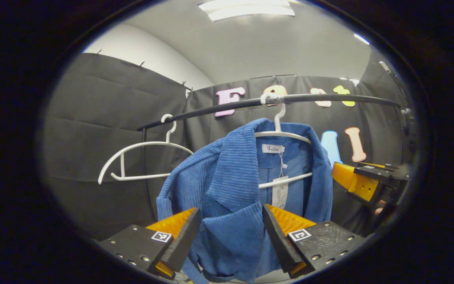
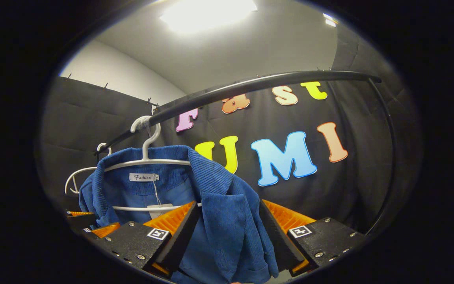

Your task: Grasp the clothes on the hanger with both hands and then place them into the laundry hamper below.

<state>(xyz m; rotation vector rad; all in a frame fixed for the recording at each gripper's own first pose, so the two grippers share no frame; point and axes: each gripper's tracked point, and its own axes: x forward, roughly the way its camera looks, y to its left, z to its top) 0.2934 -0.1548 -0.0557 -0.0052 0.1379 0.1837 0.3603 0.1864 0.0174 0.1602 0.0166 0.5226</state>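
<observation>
- While the blue jacket [image 1: 227, 185] hangs from its white hanger [image 1: 280, 134] on the black rail [image 1: 250, 103], in the left gripper view the left gripper [image 1: 231, 232] gapes wide around the front panel — nothing pinched.
- In the right gripper view, below that rail, the right gripper [image 2: 229, 230] straddles the jacket's other lapel, jaws wide; lifting off and dropping into the hamper remain.

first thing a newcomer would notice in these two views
A blue corduroy jacket on a white hanger hangs from the black rail, dead centre. The left gripper and right gripper each have open orange-and-black fingers either side of its front. An empty white hanger hangs further along the rail.
</observation>
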